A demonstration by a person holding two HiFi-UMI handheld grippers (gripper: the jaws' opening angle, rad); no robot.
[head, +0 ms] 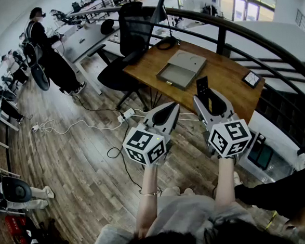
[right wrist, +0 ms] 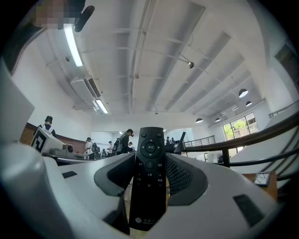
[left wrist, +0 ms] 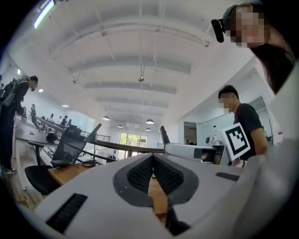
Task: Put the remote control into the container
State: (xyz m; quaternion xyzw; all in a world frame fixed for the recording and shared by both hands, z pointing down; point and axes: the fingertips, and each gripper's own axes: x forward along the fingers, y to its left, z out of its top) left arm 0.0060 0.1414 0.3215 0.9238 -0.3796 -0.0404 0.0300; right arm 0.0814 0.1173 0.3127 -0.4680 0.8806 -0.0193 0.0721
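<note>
Ahead of me stands a brown wooden surface (head: pixel 228 82), set at a slant against a dark curved railing. A flat grey container (head: pixel 182 68) lies open near its middle, well apart from a small square white-faced thing (head: pixel 252 79) close to the right edge. At the far corner rests a black looped cable (head: pixel 166 43). Below, the plank floor (head: pixel 82 165) carries a white power strip (head: pixel 126 115) with loose white cords (head: pixel 59 128), and a black office chair (head: pixel 121 69) stands at the surface's left side

Remote control (head: pixel 202 86) lower part hidden inside right hand-held gripper (head: pixel 208 96); small square desk item (head: pixel 252 79) unidentifiable.
</note>
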